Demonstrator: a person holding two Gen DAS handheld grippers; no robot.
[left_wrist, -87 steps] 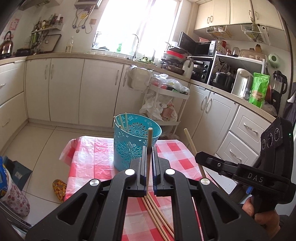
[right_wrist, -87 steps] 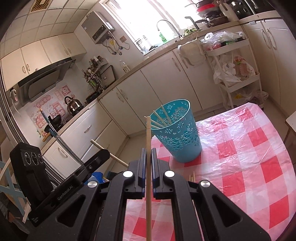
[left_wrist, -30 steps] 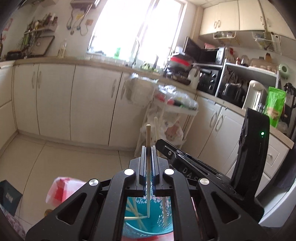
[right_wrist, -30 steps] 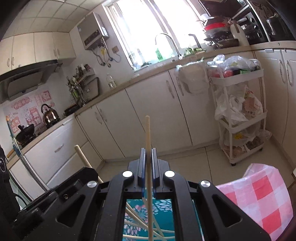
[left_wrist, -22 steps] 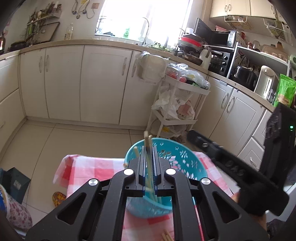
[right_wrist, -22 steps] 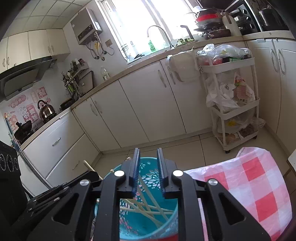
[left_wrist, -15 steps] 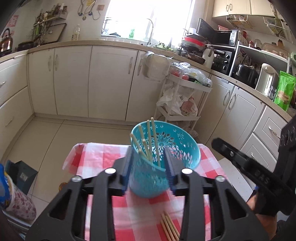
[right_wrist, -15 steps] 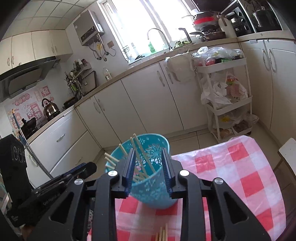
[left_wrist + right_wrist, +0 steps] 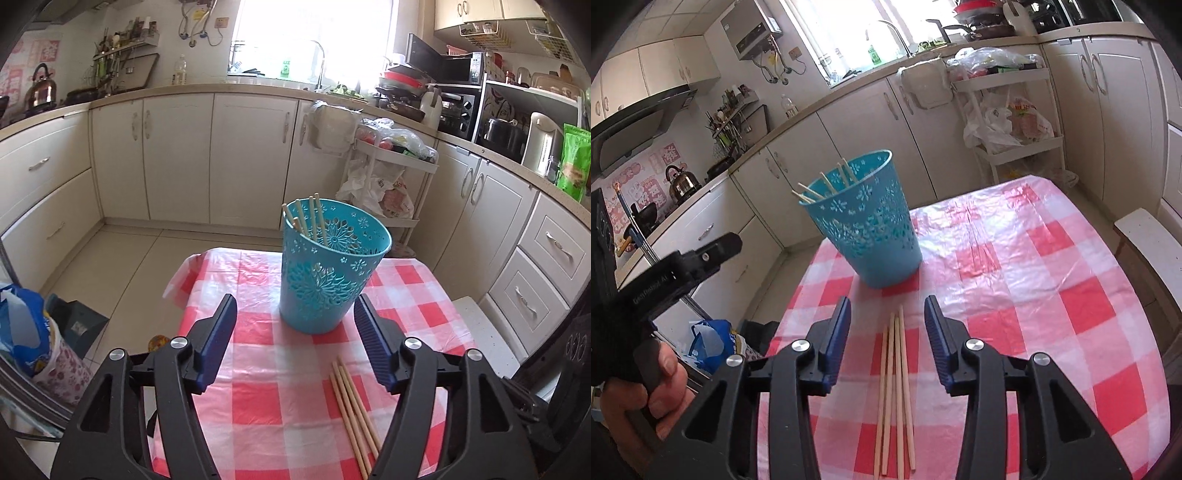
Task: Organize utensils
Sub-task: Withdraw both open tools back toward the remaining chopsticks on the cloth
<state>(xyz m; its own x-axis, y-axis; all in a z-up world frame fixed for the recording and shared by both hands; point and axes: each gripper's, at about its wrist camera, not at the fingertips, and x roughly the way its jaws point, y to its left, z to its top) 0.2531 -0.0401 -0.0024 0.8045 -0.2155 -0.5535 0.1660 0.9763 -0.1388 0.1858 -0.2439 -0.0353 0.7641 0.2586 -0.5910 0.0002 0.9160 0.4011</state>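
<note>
A teal perforated basket (image 9: 325, 273) (image 9: 868, 229) stands on the red-checked table (image 9: 258, 398) (image 9: 1034, 295) with several chopsticks (image 9: 310, 218) (image 9: 827, 184) leaning inside it. Several loose chopsticks (image 9: 352, 402) (image 9: 895, 387) lie side by side on the cloth in front of it. My left gripper (image 9: 294, 301) is short of the basket, its jaws opening with nothing between them. My right gripper (image 9: 887, 300) hovers over the loose chopsticks, jaws also opening and not touching them. In the right wrist view the left gripper (image 9: 701, 254) shows at the left, held by a hand (image 9: 661, 376).
A white trolley (image 9: 391, 177) (image 9: 1008, 110) full of bags stands beyond the table. A white stool (image 9: 1145, 236) is at the table's right edge. Bags (image 9: 29, 332) sit on the floor to the left. Cabinets line the back.
Both grippers held a chopstick upright over the basket, then opened and dropped it in. Both have drawn back and down toward the near side of the table.
</note>
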